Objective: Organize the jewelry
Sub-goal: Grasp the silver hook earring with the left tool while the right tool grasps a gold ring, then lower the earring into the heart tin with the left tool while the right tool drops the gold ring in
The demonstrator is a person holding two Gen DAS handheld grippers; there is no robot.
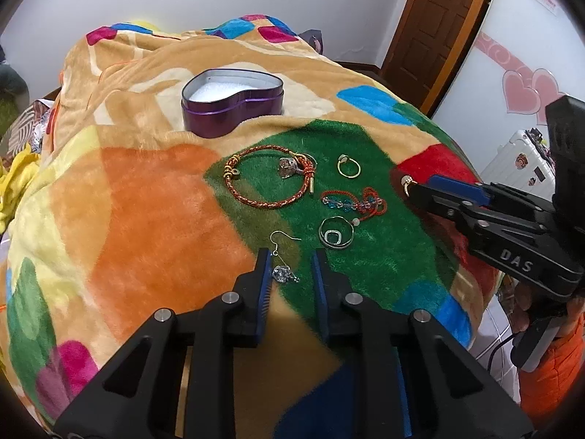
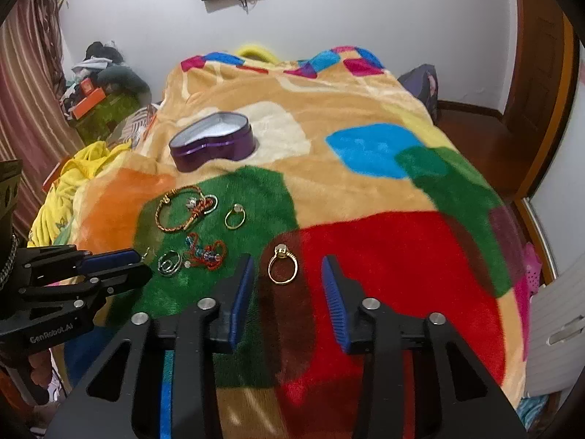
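Note:
An open purple heart-shaped tin [image 1: 234,100] with white lining sits on the blanket; it also shows in the right wrist view [image 2: 214,139]. Jewelry lies on the green patch: a braided red-gold bracelet [image 1: 268,177], a gold ring [image 1: 348,167], a red beaded cord [image 1: 353,201], a silver hoop [image 1: 336,232] and a hook earring [image 1: 285,273]. My left gripper [image 1: 290,256] is open around the earring. My right gripper [image 2: 288,267] is open around a gold ring [image 2: 282,267] on the red patch. The right gripper also shows in the left wrist view [image 1: 424,186].
A colourful fleece blanket [image 1: 146,219] covers the bed. A wooden door [image 1: 435,18] and a white suitcase [image 1: 519,157] stand to the right. A yellow cloth [image 2: 76,168] and clutter [image 2: 98,87] lie left of the bed.

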